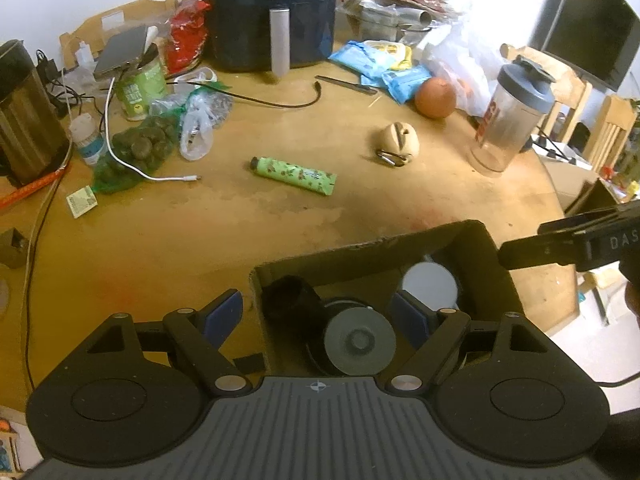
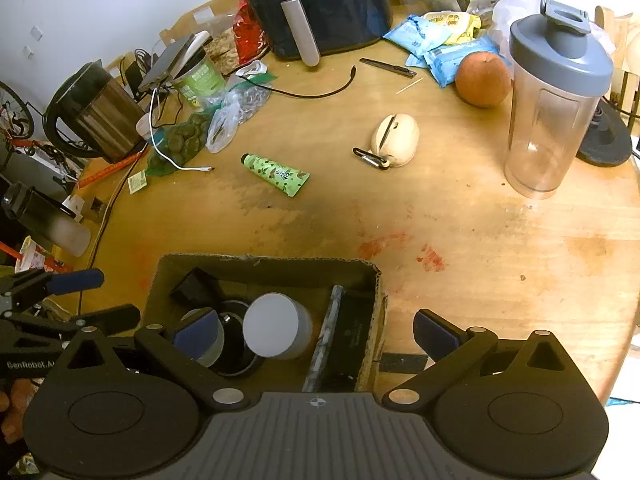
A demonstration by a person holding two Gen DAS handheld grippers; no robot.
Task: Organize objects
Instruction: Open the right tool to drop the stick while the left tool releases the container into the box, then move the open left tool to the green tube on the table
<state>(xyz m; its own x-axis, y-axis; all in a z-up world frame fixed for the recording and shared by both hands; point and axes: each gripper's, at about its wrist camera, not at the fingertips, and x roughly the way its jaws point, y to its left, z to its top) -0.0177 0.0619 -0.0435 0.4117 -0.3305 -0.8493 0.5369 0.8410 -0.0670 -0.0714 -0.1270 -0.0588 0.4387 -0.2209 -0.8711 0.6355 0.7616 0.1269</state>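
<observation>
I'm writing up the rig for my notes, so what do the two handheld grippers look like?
Both match: a ribbed grey body with a small crosshair mark, black rounded housings with disc shapes, black linkage arms with silver pivot pins, and black fingers with blue pads. Left gripper; right gripper. Seen side-on, the left one carries white lettering "GenRobot.AI". No sleeves are clearly visible.

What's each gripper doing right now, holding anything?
Left gripper: open over the cardboard box, holding nothing.
Right gripper: open wide above the same box, holding nothing.
</observation>
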